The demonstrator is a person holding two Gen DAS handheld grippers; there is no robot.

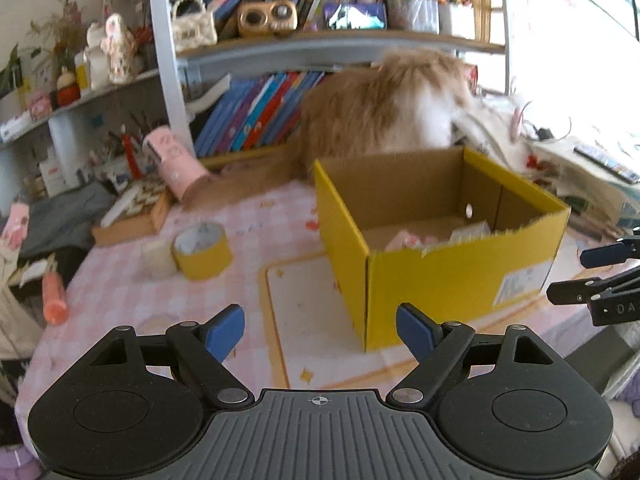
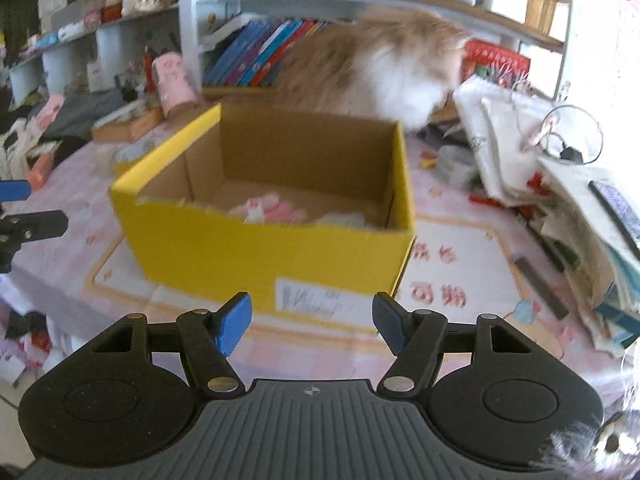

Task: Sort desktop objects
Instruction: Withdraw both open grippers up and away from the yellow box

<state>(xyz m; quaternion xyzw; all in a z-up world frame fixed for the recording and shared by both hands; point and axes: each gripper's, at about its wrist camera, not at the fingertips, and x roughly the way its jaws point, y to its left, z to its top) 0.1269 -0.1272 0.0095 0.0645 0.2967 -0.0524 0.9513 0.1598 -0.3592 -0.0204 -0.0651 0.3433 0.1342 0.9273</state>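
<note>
A yellow cardboard box (image 1: pixel 460 276) (image 2: pixel 224 256) stands open on the pink checked tablecloth, with pink and white small items (image 2: pixel 264 208) lying inside it. My left gripper (image 1: pixel 320 330) hovers in front of the box's near left corner, open, nothing between its blue pads. My right gripper (image 2: pixel 312 322) hangs before the box's front wall, open and empty too. A yellow tape roll (image 1: pixel 202 250) and a pale block (image 1: pixel 158 258) sit left of the box. An orange tube (image 1: pixel 54 298) lies at the table's left edge. The right gripper's fingers (image 1: pixel 596 276) show at the right rim of the left wrist view.
A fluffy orange-and-white cat (image 1: pixel 384 104) (image 2: pixel 384 68) stands right behind the box. Shelves with books (image 1: pixel 256 116) rise at the back. A tipped pink cylinder (image 1: pixel 176 164) and clutter fill the left; a stack of papers and books (image 2: pixel 560 200) crowds the right.
</note>
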